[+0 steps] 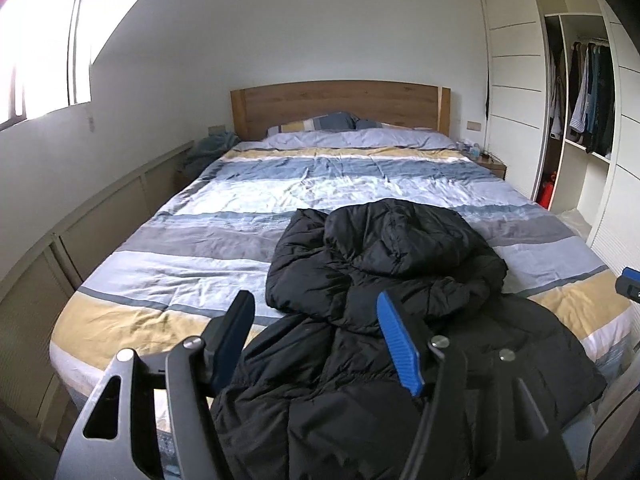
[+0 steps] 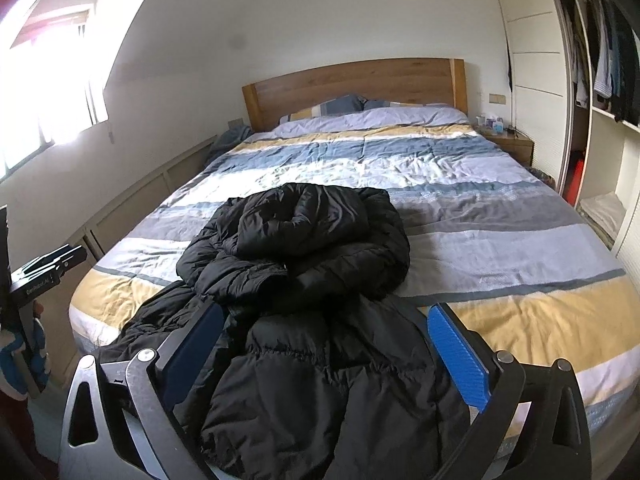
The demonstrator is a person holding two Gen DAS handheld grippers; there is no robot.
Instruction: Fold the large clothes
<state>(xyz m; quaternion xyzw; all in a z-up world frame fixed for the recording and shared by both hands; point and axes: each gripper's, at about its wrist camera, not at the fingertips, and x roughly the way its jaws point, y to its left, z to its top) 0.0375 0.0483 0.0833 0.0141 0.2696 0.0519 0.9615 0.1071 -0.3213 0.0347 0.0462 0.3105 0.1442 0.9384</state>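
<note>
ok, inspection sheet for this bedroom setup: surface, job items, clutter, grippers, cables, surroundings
Surface: bed with striped duvet, wrinkled.
Job's things: black puffer jacket, crumpled in a heap at the foot of the bed, unfolded.
Clutter: small items on the nightstand, too small to identify.
Grippers: left gripper open above the jacket, holding nothing; right gripper open, holding nothing.
Cables: nothing seen.
Surroundings: wooden headboard, pillows, bright window on the left, open wardrobe with hanging clothes on the right.
</note>
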